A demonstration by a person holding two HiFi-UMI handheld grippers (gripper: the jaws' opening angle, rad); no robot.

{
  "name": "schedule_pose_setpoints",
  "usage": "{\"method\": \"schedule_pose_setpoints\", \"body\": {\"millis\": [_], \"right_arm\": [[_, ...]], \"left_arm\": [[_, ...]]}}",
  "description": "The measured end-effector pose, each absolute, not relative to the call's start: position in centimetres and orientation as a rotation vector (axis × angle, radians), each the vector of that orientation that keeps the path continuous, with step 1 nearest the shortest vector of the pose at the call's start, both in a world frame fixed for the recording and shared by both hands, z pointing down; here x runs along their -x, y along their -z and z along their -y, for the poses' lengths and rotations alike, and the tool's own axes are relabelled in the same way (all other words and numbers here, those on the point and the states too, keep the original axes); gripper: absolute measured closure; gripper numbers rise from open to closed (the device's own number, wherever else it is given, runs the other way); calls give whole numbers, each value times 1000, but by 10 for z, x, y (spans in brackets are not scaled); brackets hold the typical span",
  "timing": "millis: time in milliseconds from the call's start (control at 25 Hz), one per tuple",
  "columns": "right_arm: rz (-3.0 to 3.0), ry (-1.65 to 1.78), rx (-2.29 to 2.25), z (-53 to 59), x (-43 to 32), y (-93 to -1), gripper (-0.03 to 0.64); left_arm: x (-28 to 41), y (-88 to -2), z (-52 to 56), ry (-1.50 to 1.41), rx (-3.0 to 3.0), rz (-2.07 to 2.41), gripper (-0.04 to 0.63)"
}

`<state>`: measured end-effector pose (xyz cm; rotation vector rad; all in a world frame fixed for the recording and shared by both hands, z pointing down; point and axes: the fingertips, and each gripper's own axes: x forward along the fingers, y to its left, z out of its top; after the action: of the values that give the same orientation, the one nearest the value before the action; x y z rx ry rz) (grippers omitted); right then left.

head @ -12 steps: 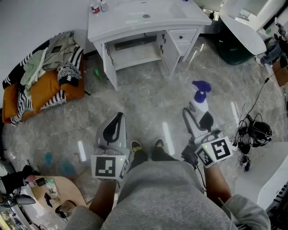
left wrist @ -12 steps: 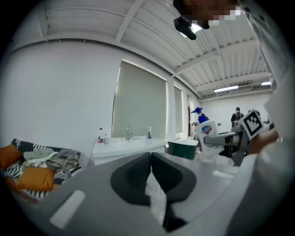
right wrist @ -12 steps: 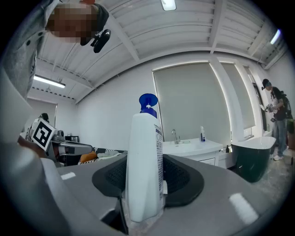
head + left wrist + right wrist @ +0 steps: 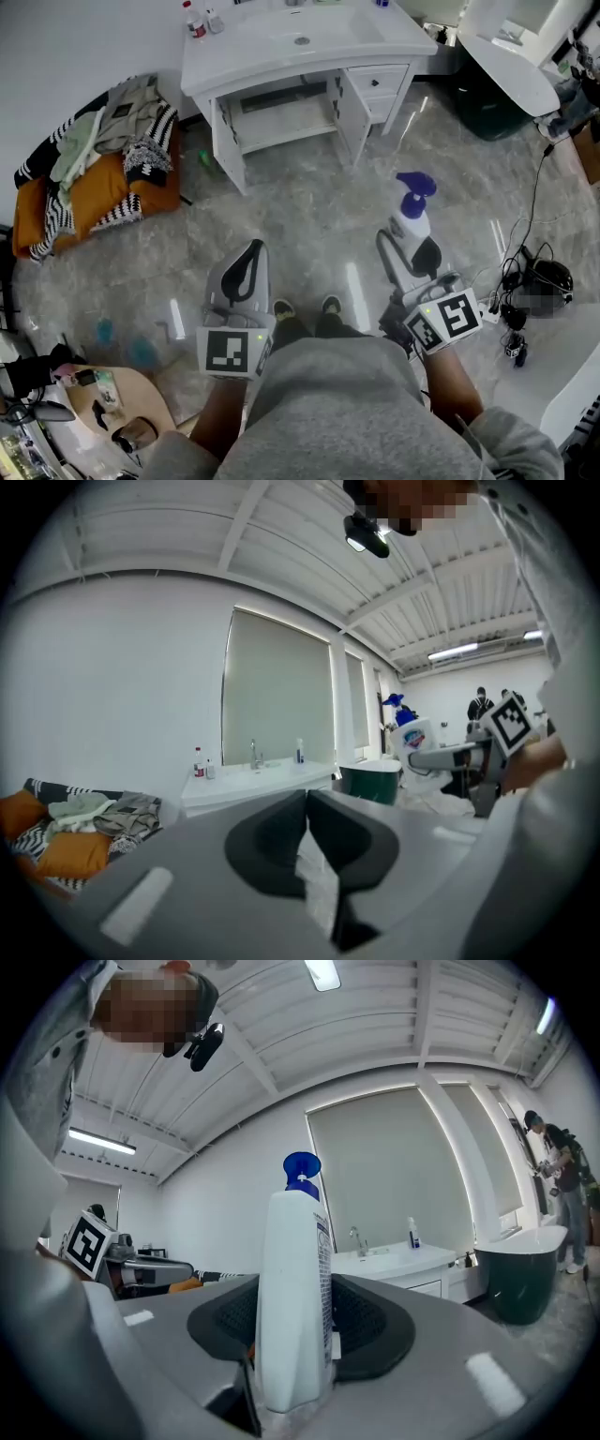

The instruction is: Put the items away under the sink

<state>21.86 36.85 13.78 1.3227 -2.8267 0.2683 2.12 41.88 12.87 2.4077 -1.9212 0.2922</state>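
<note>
Right claw (image 4: 406,244) pinches a white spray bottle (image 4: 412,220) with a blue spray top. Its two jaws stand a good way apart, because the bottle fills the gap between them. The black pads (image 4: 370,1321) press on both sides of the bottle, low on its body. The bottle stands upright in the claw, and its blue top pokes up above the jaws. The claw points level, out over the shiny grey floor (image 4: 309,220).

Left claw (image 4: 247,262) holds nothing. Its jaws are pressed together, and the black pads touch at the tips. It points a little down at the floor.

The two claws are side by side, with the person's shoes (image 4: 305,305) between them and just below.

Far ahead of both claws stands the white sink cabinet (image 4: 375,42). The space under the sink (image 4: 281,111) is open, and the left claw points more nearly at it than the right claw does. Small bottles (image 4: 195,19) stand on the sink top. Well off to the left of the left claw lies a pile of clothes (image 4: 103,141) on an orange cushion. Black cables (image 4: 536,277) lie on the floor to the right of the right claw.
</note>
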Motion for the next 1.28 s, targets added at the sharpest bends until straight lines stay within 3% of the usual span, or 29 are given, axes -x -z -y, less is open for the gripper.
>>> {"method": "schedule_pose_setpoints", "body": {"millis": [1280], "right_arm": [[2944, -323, -1322, -340, -229, -121, 410]], "left_arm": [[-40, -117, -396, -243, -2403, 1940, 581]]}}
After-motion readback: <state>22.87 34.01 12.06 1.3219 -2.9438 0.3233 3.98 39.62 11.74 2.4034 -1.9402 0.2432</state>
